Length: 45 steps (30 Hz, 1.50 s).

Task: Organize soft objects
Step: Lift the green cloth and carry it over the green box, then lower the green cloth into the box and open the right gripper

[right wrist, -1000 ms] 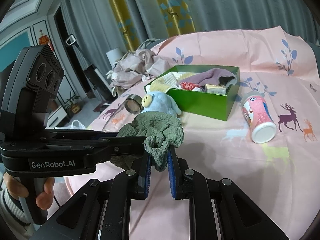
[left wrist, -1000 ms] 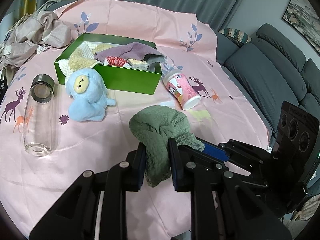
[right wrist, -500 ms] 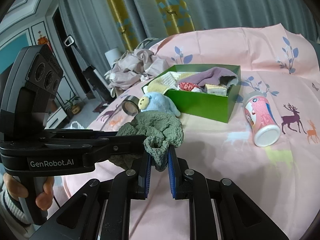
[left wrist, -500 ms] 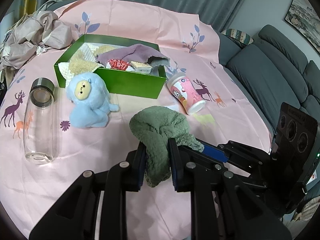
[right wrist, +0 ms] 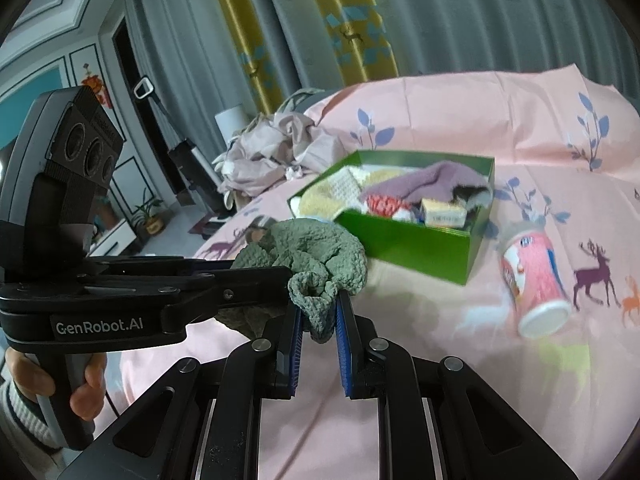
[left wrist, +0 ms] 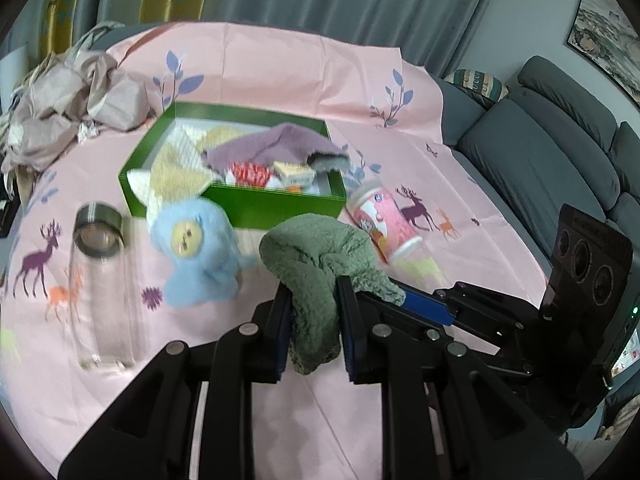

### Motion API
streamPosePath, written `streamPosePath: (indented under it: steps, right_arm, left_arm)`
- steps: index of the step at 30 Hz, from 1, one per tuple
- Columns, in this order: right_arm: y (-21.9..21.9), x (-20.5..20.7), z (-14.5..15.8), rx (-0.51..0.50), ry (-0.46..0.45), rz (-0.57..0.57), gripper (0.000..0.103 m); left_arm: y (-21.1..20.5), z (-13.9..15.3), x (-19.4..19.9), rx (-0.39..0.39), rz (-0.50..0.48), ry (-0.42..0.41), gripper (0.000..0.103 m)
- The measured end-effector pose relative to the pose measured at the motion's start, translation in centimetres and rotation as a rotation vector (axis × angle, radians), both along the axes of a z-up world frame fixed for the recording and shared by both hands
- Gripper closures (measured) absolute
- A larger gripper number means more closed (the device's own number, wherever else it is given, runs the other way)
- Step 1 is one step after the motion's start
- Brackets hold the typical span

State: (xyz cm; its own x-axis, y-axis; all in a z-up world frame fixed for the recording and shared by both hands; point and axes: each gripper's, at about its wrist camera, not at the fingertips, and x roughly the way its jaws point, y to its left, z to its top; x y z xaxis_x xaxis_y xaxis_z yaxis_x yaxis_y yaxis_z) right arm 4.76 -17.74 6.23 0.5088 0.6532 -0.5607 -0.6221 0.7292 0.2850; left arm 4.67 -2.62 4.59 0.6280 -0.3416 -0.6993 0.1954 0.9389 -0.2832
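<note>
A fuzzy green cloth (left wrist: 316,264) hangs bunched between both grippers above the pink sheet. My left gripper (left wrist: 314,304) is shut on one end of it. My right gripper (right wrist: 318,312) is shut on the other end (right wrist: 316,276). Behind the cloth stands a green box (left wrist: 276,204) with yellow, white and purple cloths and small packets inside; it also shows in the right wrist view (right wrist: 420,244). A light blue plush toy (left wrist: 196,252) lies in front of the box's left part, left of the cloth.
A clear glass bottle (left wrist: 100,280) lies left of the plush. A pink cup (left wrist: 384,220) lies on its side right of the box, also in the right wrist view (right wrist: 532,280). Crumpled beige fabric (left wrist: 68,108) sits at the back left. A grey sofa (left wrist: 552,152) is at the right.
Both grippers have carried the green cloth up and toward the green box, which now looks nearer. Their hold on the cloth is unchanged.
</note>
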Motion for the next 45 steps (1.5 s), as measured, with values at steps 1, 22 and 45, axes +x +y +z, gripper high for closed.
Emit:
streamPosePath:
  steps: [1, 22, 45]
  right_arm:
    - [0.1, 0.3, 0.3, 0.004, -0.011, -0.002, 0.086]
    - [0.8, 9.4, 4.2, 0.046, -0.126, -0.088, 0.086]
    - [0.2, 19.0, -2.0, -0.119, 0.027, -0.26, 0.04]
  left_arm:
    - [0.1, 0.4, 0.2, 0.005, -0.003, -0.01, 0.086]
    - [-0.2, 5.3, 8.9, 0.018, -0.035, -0.15, 0.085]
    - [3.0, -1.5, 17.8, 0.008, 0.107, 0.082, 0.004]
